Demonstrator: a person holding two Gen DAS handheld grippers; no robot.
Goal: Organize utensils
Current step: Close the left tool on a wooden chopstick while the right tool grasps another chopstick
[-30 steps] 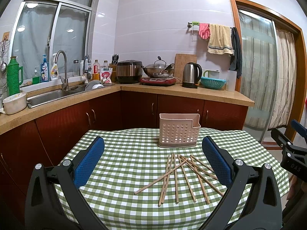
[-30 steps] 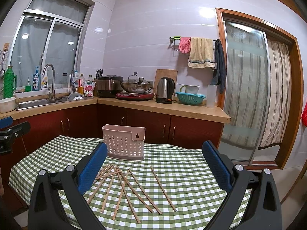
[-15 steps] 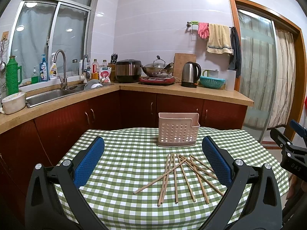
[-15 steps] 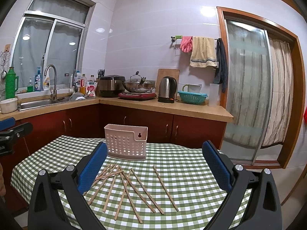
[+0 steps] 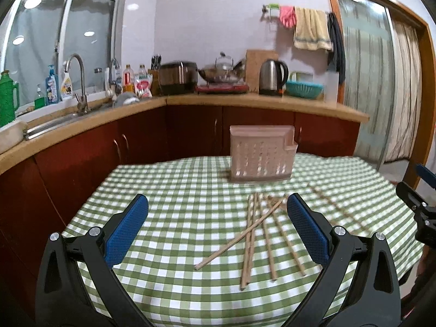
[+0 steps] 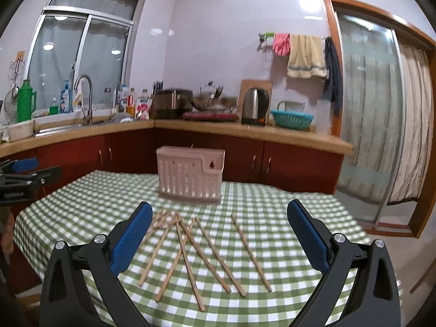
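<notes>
Nearby, chopsticks (image 6: 190,248) fanned before slotted holder (image 6: 190,175).

No legible text, label or number on anything in view.

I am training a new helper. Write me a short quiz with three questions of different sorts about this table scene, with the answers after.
1. True or false: some chopsticks already stand in the holder.
2. Multiple choice: the left gripper and the right gripper are A) both open and empty, B) both shut on chopsticks, C) one open, one shut.
3. Fill in: the chopsticks lie on a green and white ______ tablecloth.

Key: 1 false, they all lie loose on the cloth in front of the holder; 2 A; 3 checked.
</notes>
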